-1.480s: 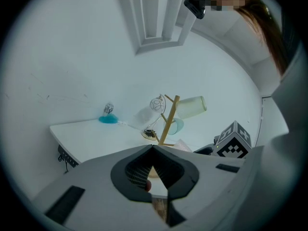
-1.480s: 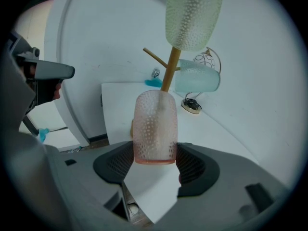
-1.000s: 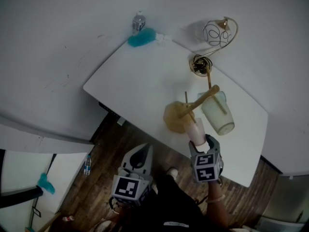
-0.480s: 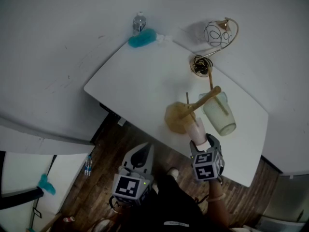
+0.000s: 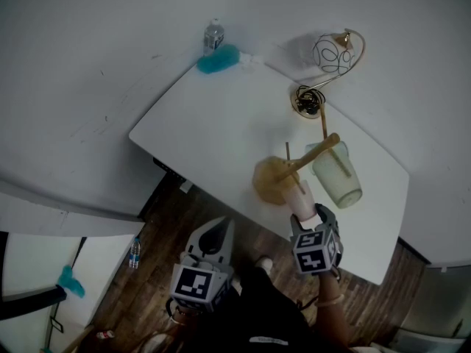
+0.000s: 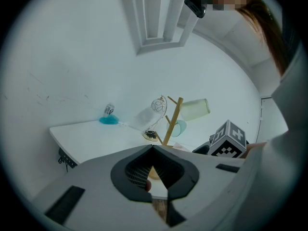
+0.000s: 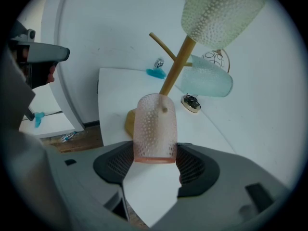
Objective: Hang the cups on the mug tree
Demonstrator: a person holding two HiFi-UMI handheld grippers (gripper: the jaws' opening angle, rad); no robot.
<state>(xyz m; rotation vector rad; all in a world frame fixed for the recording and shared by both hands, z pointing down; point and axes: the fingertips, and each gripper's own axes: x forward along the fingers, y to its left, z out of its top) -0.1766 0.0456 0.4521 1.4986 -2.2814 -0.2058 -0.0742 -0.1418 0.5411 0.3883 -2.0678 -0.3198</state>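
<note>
- The right tool [image 7: 154, 163] was clamped on the pink cup [image 7: 155, 129], a pad on either side of the cup's near end, and it held the cup clear of the surface [image 5: 213, 131].
- The cup's long axis ran straight out along the tool's own line, pointing away and upward at the mug tree [image 7: 177, 69]. The tree stood directly behind the cup, near the surface's front edge. From overhead the cup lay just beside the tree's round base.
- A small peg end showed at the cup's far end. I couldn't tell whether it sat inside the cup or behind it.
- One bare peg [image 7: 159, 41] stuck out above and to the left of the pink cup. The green cup [image 7: 219, 11] sat at the top of the tree, and the pale blue cup [image 7: 209, 81] was on the right-hand branch below it.
- The left tool [image 6: 153, 148] had its jaws together on nothing and hung well back over the wooden floor [image 5: 191, 212], short of the surface's edge. The right hand was by far the nearer to the tree.
- To my eye, the coming move turned on lining the cup's axis up with a free peg, more a matter of tilt than of reach.
</note>
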